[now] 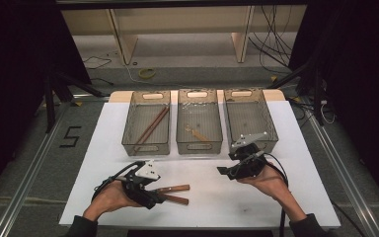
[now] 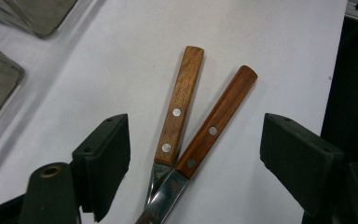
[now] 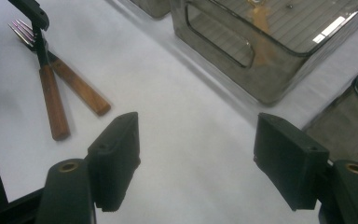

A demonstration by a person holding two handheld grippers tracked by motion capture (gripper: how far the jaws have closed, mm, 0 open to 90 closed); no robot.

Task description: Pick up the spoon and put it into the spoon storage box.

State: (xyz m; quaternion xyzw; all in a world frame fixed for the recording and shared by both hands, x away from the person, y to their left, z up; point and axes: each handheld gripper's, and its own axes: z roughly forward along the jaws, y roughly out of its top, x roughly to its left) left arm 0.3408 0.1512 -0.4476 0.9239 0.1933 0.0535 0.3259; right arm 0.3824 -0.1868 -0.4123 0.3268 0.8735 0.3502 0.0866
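Note:
Two wooden-handled utensils lie side by side on the white table (image 1: 212, 202), their handles (image 1: 173, 188) (image 1: 176, 199) pointing right. In the left gripper view the lighter handle (image 2: 179, 105) and the darker handle (image 2: 216, 123) lie between the open jaws of my left gripper (image 2: 198, 126), untouched by the pads. My left gripper (image 1: 159, 194) sits low over their metal ends. The right gripper view shows fork tines (image 3: 21, 30) and both handles (image 3: 53, 102) (image 3: 81, 88). My right gripper (image 1: 225, 172) (image 3: 198, 126) hovers open and empty before the bins.
Three clear bins stand in a row at the back: the left bin (image 1: 146, 148) holds brown chopsticks (image 1: 153, 124), the middle bin (image 1: 199, 146) (image 3: 261, 79) a small wooden item (image 1: 196, 132), and the right bin (image 1: 250, 92) stands behind my right gripper.

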